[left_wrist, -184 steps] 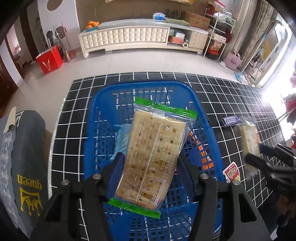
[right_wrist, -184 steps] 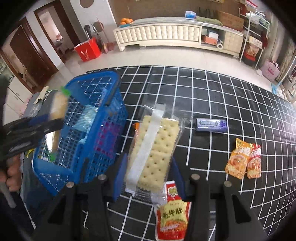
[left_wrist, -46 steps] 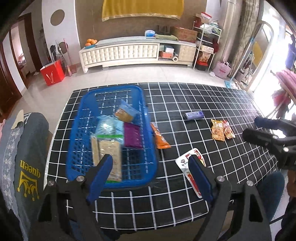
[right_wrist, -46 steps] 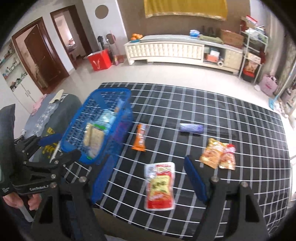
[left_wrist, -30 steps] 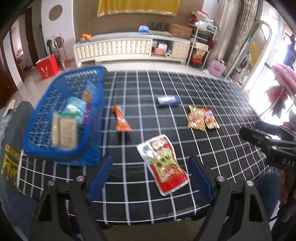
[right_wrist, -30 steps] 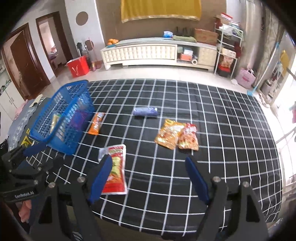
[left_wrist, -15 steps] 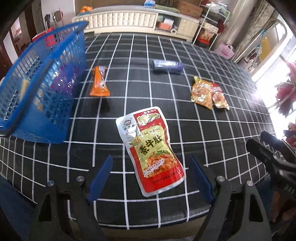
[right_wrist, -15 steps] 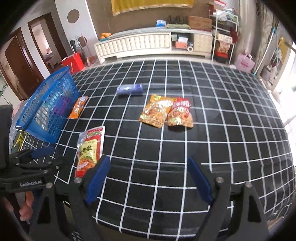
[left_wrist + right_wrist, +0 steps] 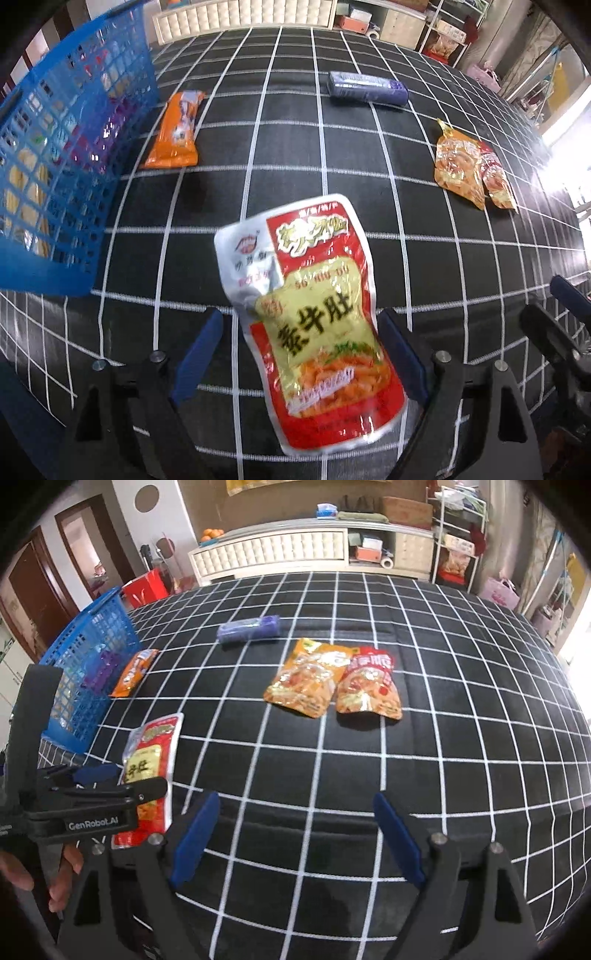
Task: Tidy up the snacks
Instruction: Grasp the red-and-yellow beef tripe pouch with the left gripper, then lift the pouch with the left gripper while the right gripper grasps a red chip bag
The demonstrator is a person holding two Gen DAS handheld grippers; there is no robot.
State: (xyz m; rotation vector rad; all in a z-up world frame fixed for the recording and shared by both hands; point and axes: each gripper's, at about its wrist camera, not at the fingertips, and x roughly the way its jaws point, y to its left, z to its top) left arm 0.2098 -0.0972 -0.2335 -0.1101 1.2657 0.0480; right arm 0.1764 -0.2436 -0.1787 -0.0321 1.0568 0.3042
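While both spread wide, left hand-held gripper (image 9: 301, 356) straddles red pouch (image 9: 314, 317); right hand-held gripper (image 9: 295, 836) hovers.

Both grippers are black plastic frames with silver screws at the joints and blue pads lining the jaws. The left gripper (image 9: 122, 775) bears white "GenRobot.AI" lettering along its side. The right gripper (image 9: 295, 834) has the same black arms and blue pads.

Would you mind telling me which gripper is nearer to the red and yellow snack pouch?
Left. The left gripper is open and straddles the red and yellow snack pouch on the table. The right gripper, also open, hovers off to its right, over bare tablecloth.
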